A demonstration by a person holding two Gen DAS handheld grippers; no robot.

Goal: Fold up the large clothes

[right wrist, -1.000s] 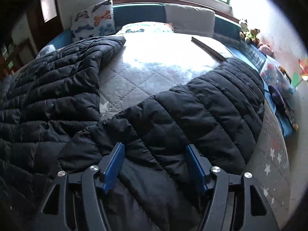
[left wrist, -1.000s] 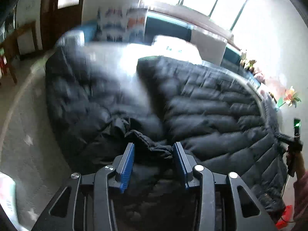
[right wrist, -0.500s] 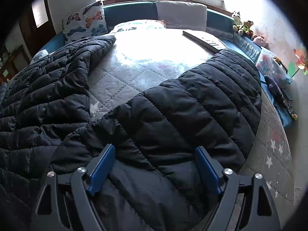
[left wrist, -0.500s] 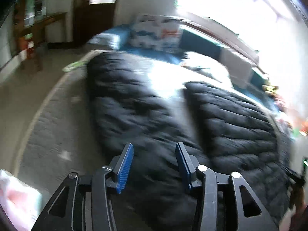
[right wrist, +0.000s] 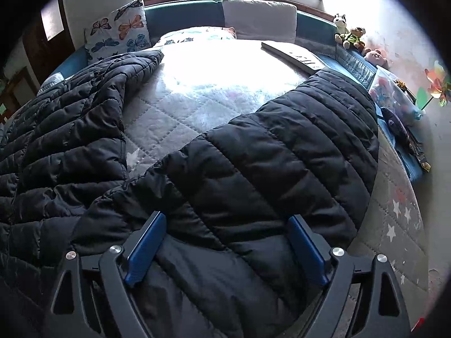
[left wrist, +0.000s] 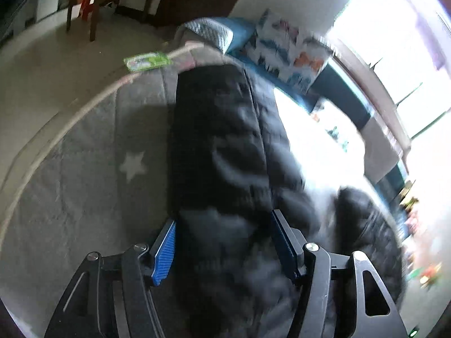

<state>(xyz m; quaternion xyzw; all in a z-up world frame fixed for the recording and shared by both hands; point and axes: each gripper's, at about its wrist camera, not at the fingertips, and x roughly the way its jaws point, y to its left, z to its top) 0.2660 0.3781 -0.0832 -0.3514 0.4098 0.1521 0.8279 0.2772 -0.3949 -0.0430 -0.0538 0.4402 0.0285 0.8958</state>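
Observation:
A large black puffer jacket (right wrist: 253,169) lies spread on a grey quilted bed cover (right wrist: 180,118) with white stars. In the right wrist view one half lies under my right gripper (right wrist: 225,250), whose jaws stand wide open above the fabric without pinching it. The other half lies at the left. In the blurred left wrist view a long black part of the jacket (left wrist: 220,140) runs away from my left gripper (left wrist: 224,249). Its jaws are opening; the fabric shows between the blue pads (left wrist: 165,253), which do not press on it.
A butterfly pillow (right wrist: 118,31) and a book (right wrist: 296,55) lie at the head of the bed. Plush toys (right wrist: 352,36) line the right wall. A green packet (left wrist: 148,60) sits on the bed's left edge, with floor and a wooden chair (left wrist: 84,2) beyond.
My left gripper let go of the jacket fold, swept to the bed's left side, rolled, and spread its jaws. My right gripper kept its place and widened its jaws.

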